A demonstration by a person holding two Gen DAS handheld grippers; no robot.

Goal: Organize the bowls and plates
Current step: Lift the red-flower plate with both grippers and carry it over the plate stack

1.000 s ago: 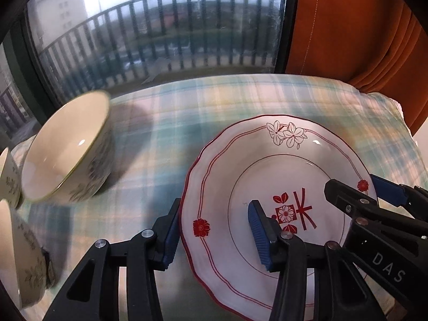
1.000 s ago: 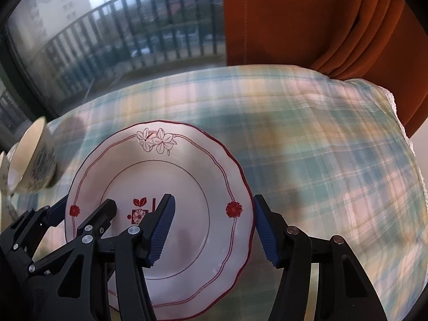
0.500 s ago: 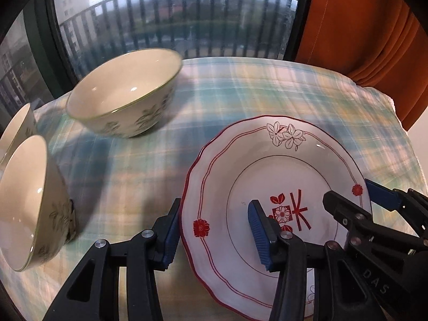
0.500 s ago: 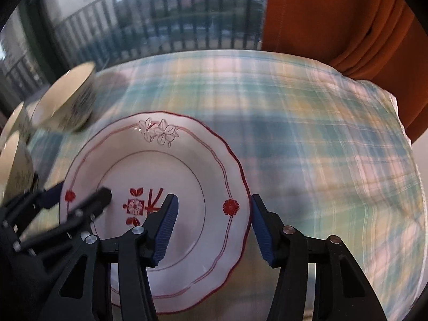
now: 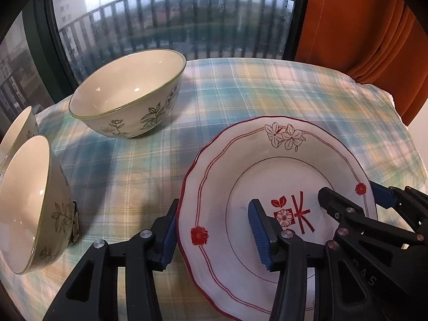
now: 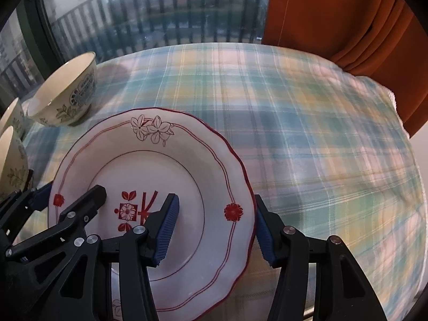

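tabletop (image 6: pixel 307 123): covered by a teal-yellow plaid cloth, carries the plate and bowls
curtain (image 6: pixel 334 13): orange, far right behind the tabletop, beside the window with balcony railing (image 5: pixel 174 24)
plate (image 5: pixel 267 187): white, scalloped red rim, flower prints, red motif in the well; near edge of the tabletop, right of the bowls; a second rim with a flower print peeks from under it in the right wrist view, low left
large bowl (image 5: pixel 128 93): cream, green rim, leaf print, upright on the cloth, far left of the plate, apart from it
near bowl (image 5: pixel 29 208): same pattern, left edge, just beside the left tongs, tilted look may be lens
third bowl (image 5: pixel 16 136): only partly in view, behind the near bowl
left tongs (image 5: pixel 214 232): spread wide, straddling the plate's left rim, one blue pad outside, one over the well; pads not pressed on it
right tongs (image 6: pixel 214 224): spread wide, straddling the plate's right rim the same way, no pinch seen
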